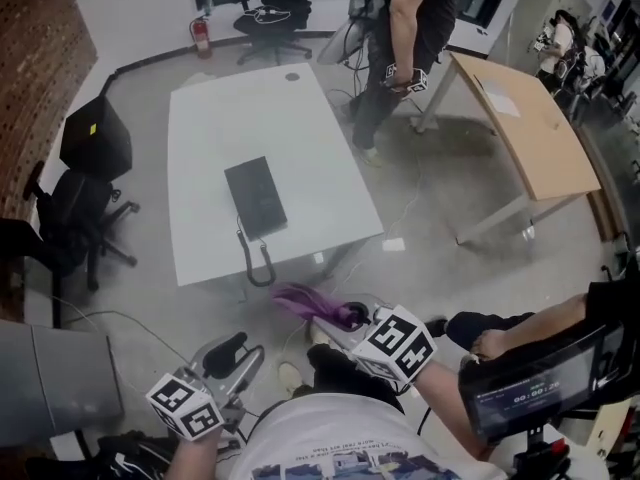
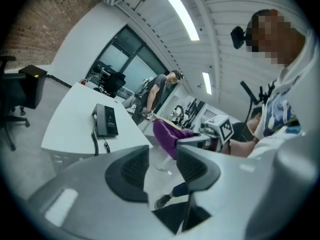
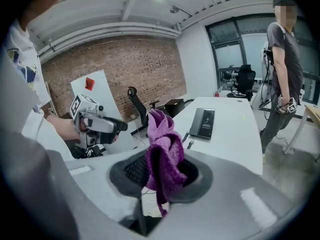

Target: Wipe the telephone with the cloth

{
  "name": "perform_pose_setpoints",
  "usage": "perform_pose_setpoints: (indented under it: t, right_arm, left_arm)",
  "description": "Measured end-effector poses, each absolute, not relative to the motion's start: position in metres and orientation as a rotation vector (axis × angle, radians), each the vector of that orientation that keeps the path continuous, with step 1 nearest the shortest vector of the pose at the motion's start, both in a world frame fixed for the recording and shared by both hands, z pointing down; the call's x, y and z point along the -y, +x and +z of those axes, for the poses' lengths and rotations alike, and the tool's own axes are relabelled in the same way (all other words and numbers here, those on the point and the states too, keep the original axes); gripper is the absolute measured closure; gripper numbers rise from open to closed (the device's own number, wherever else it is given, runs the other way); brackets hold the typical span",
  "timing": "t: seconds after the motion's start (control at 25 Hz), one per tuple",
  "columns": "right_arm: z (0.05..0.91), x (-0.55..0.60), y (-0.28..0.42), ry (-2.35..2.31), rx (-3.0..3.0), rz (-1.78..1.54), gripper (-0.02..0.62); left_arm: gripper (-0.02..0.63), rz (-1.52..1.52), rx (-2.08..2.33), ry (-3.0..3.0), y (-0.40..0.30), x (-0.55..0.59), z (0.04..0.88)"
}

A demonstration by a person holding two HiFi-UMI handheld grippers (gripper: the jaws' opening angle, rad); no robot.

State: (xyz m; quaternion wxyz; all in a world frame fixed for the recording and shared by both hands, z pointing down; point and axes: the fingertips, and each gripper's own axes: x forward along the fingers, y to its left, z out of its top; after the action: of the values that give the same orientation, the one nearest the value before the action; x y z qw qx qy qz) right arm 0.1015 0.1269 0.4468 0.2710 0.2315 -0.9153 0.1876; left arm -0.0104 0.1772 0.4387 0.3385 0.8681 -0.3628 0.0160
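The black telephone point(image 1: 257, 196) lies flat near the front of the white table point(image 1: 310, 138), and its coiled cord point(image 1: 258, 260) hangs over the front edge. My right gripper point(image 1: 352, 315) is below the table's front edge, shut on a purple cloth point(image 1: 312, 304) that trails to its left. In the right gripper view the cloth point(image 3: 162, 154) is bunched between the jaws, with the telephone point(image 3: 205, 122) beyond. My left gripper point(image 1: 232, 348) is lower left, jaws apart and empty. The left gripper view shows the telephone point(image 2: 106, 120) and the cloth point(image 2: 167, 135) ahead.
A person point(image 1: 415, 28) stands past the table's far right corner. A wooden table point(image 1: 530, 128) stands at the right. Black office chairs point(image 1: 75, 218) and a black box point(image 1: 95, 138) are at the left. Another person holds a screen point(image 1: 540, 373) at lower right.
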Motion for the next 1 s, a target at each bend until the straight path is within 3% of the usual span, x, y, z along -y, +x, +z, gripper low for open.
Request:
perform_pose_setpoints:
  t: [0.56, 1.0]
  right_arm:
    - [0.429, -0.202, 0.125, 0.58, 2.516, 0.416, 0.512]
    - [0.429, -0.215, 0.21, 0.663, 2.541, 0.438, 0.512]
  left_arm:
    - [0.425, 0.087, 0.929, 2.282, 0.028, -0.226, 0.439]
    - [0.425, 0.117, 0.899, 2.298, 0.106, -0.228, 0.434]
